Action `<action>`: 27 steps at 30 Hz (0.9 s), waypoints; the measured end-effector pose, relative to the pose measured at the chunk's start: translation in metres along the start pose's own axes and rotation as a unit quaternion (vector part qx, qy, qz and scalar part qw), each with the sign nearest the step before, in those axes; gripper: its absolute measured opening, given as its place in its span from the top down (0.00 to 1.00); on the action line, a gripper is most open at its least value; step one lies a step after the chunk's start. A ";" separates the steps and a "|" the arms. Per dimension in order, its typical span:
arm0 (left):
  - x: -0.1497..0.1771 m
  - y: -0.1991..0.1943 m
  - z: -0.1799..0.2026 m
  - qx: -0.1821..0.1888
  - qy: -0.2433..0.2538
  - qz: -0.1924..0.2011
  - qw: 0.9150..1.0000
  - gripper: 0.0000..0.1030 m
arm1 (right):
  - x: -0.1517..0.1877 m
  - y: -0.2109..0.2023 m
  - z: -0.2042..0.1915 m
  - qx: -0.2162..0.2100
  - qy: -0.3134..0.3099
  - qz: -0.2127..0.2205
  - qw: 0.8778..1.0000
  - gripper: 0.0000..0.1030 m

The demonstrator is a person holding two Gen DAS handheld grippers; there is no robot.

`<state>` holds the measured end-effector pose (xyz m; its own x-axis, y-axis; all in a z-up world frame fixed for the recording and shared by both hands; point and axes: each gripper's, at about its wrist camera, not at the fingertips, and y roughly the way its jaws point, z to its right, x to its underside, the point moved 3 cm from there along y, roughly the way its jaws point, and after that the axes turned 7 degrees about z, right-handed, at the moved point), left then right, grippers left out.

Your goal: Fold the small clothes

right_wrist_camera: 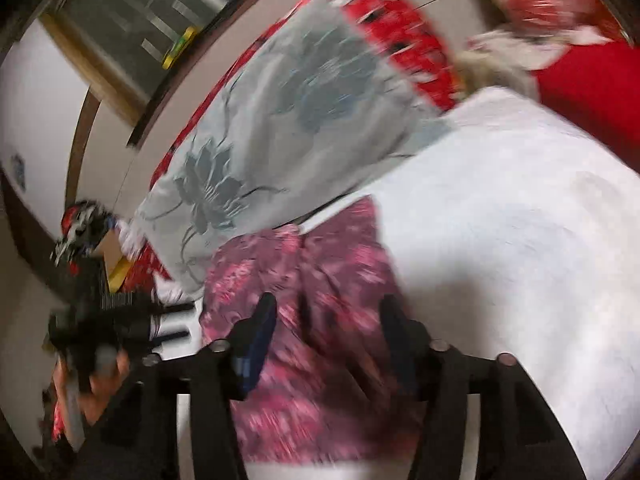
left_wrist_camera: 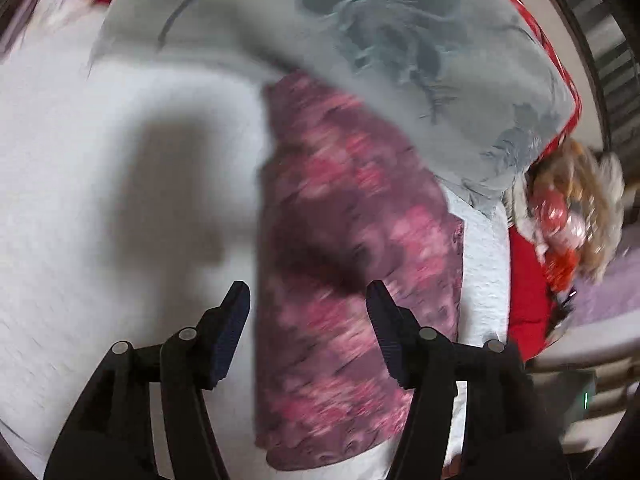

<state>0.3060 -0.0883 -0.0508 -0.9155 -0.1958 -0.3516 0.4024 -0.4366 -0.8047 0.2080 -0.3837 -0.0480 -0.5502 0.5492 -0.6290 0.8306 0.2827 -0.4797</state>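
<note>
Pink garment [left_wrist_camera: 352, 280] flat on white bed [left_wrist_camera: 120, 200], long axis running away from both grippers. Left gripper [left_wrist_camera: 308, 300] wide, right gripper [right_wrist_camera: 328, 312] wide, both over near hem; blur, likely no contact.

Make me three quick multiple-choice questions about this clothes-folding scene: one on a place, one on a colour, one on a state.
1. Where does the purple-and-pink floral garment lie?
A. on the white textured sheet
B. on bare floor
C. in a basket

2. What colour is the big flower-print pillow?
A. yellow
B. grey-blue
C. black

3. How is the left claw?
A. shut on the garment
B. out of view
C. open

Answers: 1 A, white sheet shows around it; 2 B, grey with darker blue flowers; 3 C, its fingers stand apart, gripping nothing.
</note>
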 end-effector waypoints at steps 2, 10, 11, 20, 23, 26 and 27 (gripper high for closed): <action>0.008 0.002 -0.014 0.015 -0.019 0.001 1.000 0.42 | -0.003 0.035 -0.008 0.001 -0.008 -0.036 0.999 0.42; 0.014 -0.001 -0.021 0.018 0.011 0.059 0.998 0.42 | 0.002 0.109 -0.039 -0.003 -0.065 -0.080 0.995 0.42; 0.015 -0.001 -0.018 0.012 0.021 0.067 0.997 0.42 | 0.003 0.108 -0.047 -0.013 -0.089 -0.082 0.993 0.53; 0.009 0.006 -0.022 -0.011 0.042 0.069 0.997 0.39 | -0.022 0.073 -0.065 0.011 -0.167 -0.017 0.986 0.95; 0.010 0.021 -0.025 -0.028 0.041 0.055 0.997 0.34 | -0.030 0.083 -0.023 0.075 -0.121 -0.027 0.989 0.95; 0.014 0.024 -0.019 -0.049 0.071 0.054 0.995 0.34 | -0.021 0.088 0.009 0.113 -0.076 -0.067 0.988 0.94; 0.015 0.023 -0.015 -0.055 0.085 0.055 0.993 0.34 | -0.023 0.080 0.013 0.117 -0.060 -0.053 0.990 0.93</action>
<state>0.3014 -0.0880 -0.0822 -0.8570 -0.0823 -0.5087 0.5062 -0.3195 -0.8011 0.2861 -0.3840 -0.0792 -0.6504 0.4248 -0.6297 0.7335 0.1358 -0.6660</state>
